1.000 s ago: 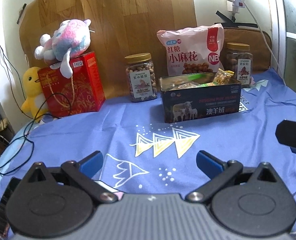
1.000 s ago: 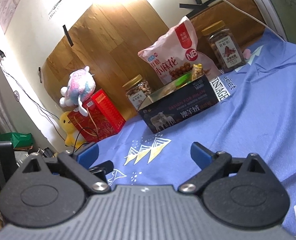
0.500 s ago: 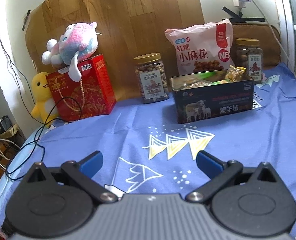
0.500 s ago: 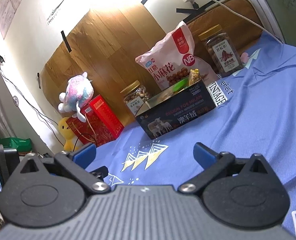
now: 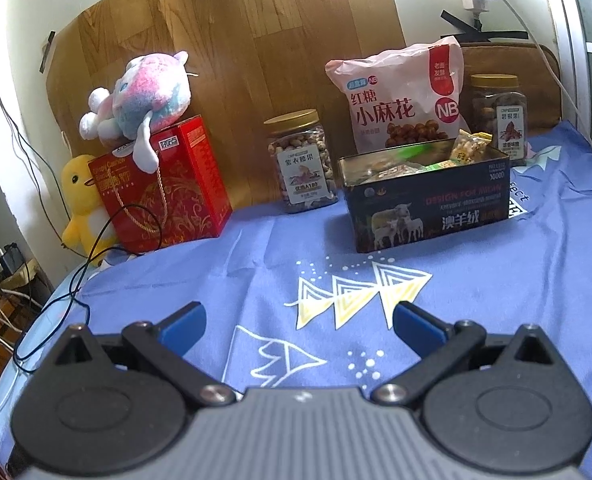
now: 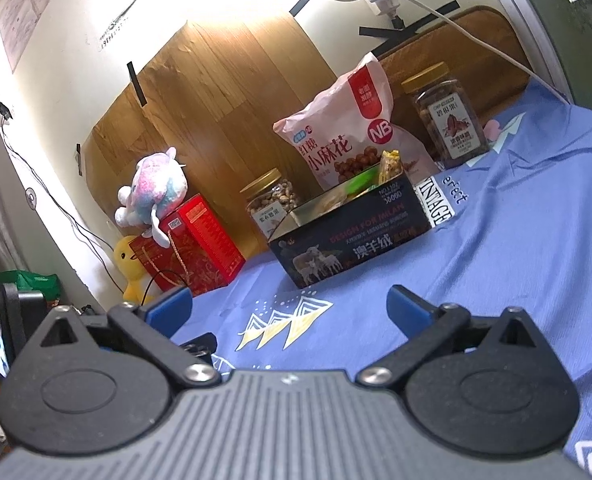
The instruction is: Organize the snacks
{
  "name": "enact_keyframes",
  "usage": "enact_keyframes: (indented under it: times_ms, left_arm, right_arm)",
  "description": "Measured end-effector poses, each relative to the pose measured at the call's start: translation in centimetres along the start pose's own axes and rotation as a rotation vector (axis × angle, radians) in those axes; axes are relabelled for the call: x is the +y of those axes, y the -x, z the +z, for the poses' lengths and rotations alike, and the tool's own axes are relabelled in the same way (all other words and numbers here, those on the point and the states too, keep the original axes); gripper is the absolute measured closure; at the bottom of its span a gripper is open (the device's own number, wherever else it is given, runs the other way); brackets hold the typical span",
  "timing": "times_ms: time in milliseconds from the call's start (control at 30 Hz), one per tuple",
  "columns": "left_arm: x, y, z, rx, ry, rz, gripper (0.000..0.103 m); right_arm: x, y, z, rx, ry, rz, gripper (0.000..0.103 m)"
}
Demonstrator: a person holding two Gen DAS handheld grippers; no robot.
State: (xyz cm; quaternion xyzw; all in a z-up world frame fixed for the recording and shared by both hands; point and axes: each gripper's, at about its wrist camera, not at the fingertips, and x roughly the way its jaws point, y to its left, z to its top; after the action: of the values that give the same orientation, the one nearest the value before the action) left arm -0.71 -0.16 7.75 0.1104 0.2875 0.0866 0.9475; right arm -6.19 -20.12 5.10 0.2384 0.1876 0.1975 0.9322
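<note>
A dark tin box (image 5: 428,204) (image 6: 352,240) with sheep printed on its side stands open on the blue cloth, with small snack packets (image 5: 470,146) (image 6: 390,164) inside. Behind it leans a pink snack bag (image 5: 400,100) (image 6: 348,140). A gold-lidded nut jar (image 5: 302,162) (image 6: 267,204) stands to its left and another jar (image 5: 500,114) (image 6: 448,116) to its right. My left gripper (image 5: 298,326) is open and empty, low over the cloth, well short of the tin. My right gripper (image 6: 289,306) is also open with nothing between its fingers.
A red gift box (image 5: 163,188) (image 6: 193,248) with a pink plush toy (image 5: 143,96) on top and a yellow duck (image 5: 81,200) beside it stand at the left. A black cable (image 5: 71,292) trails over the table's left edge. A wooden board (image 5: 255,40) backs the table.
Both grippers have drawn back and risen a little, so the tin and jars look smaller and further right in the left view. Both stay open and empty.
</note>
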Motion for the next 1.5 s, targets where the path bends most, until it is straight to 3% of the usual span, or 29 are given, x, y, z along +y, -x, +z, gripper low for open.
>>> enact_keyframes:
  times_ms: [867,1500]
  left_arm:
    - [0.28,-0.05,0.05,-0.035,-0.019,0.090,0.000]
    - [0.08,0.63,0.03,-0.054,-0.030,0.079,0.000]
  right_arm:
    - [0.07,0.06,0.09,-0.021,0.030,0.008,0.000]
    - [0.15,0.12,0.10,-0.024,0.032,0.007,0.000]
